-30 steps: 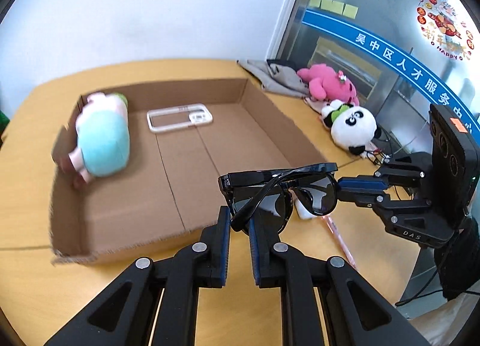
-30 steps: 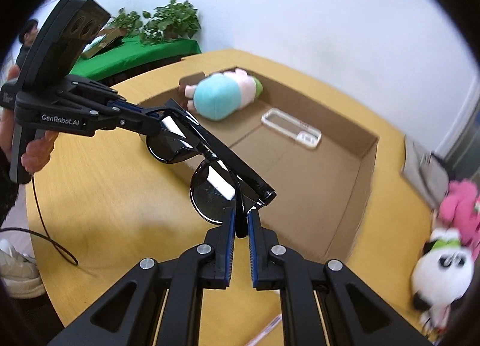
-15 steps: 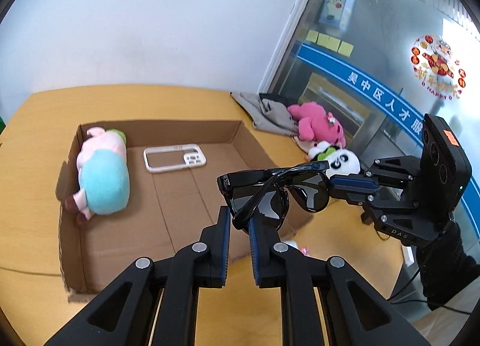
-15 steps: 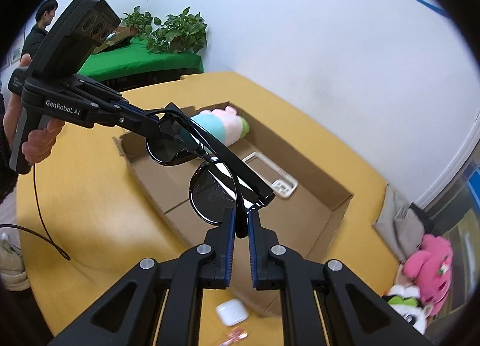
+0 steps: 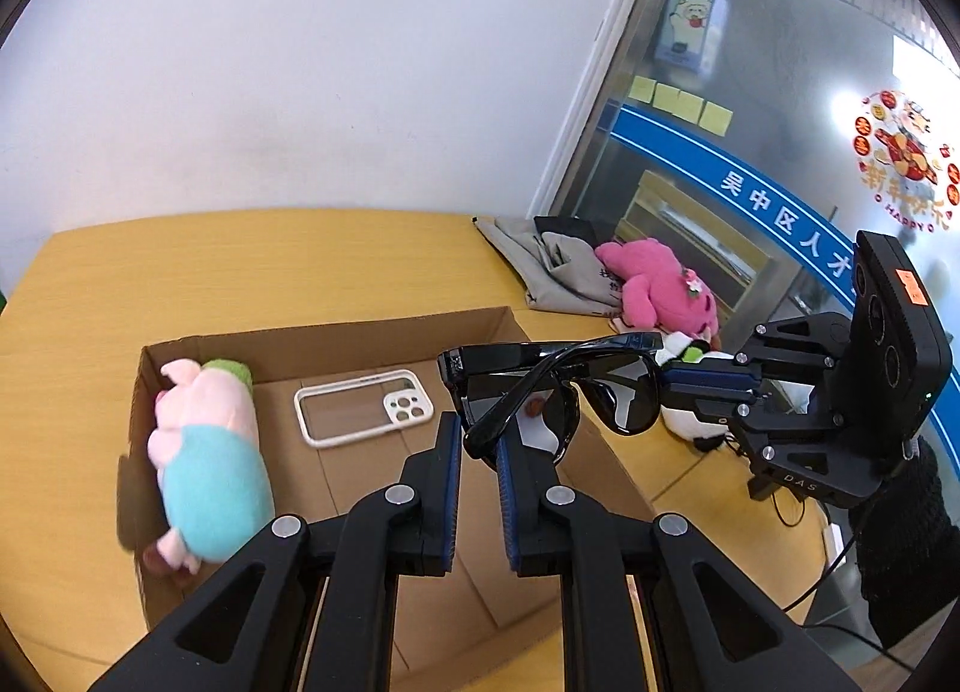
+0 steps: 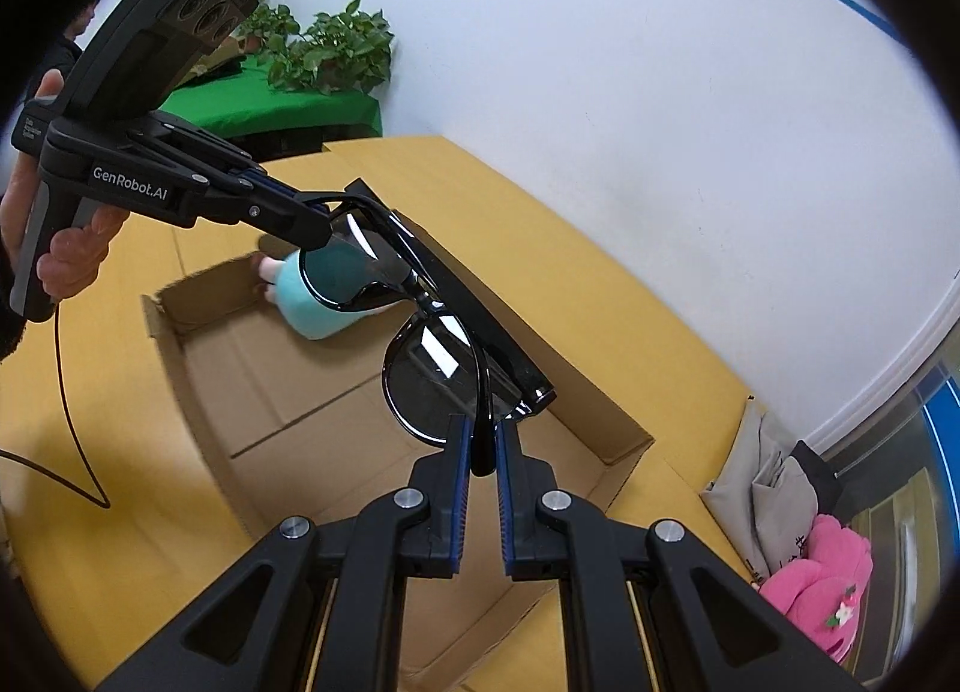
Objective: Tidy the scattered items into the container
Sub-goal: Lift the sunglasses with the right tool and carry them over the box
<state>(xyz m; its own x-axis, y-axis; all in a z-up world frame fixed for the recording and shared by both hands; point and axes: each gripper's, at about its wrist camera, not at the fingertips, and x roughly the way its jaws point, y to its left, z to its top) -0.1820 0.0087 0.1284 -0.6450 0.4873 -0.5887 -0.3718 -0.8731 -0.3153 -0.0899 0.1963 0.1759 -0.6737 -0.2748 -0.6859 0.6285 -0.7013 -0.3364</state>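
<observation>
Left wrist: left tool [image 5: 479, 446] and right tool [image 5: 666, 386] both pinching sunglasses [image 5: 552, 386] (above box [image 5: 360, 344]).

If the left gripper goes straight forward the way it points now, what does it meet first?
Likely the floor of the cardboard box, past the sunglasses that the left gripper is shut on. It points down into the box, near the white phone case; depth is unclear.

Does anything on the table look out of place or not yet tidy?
Yes. The pink plush, the panda and the grey bag lie on the table, outside the box. Nothing looks damaged.
</observation>
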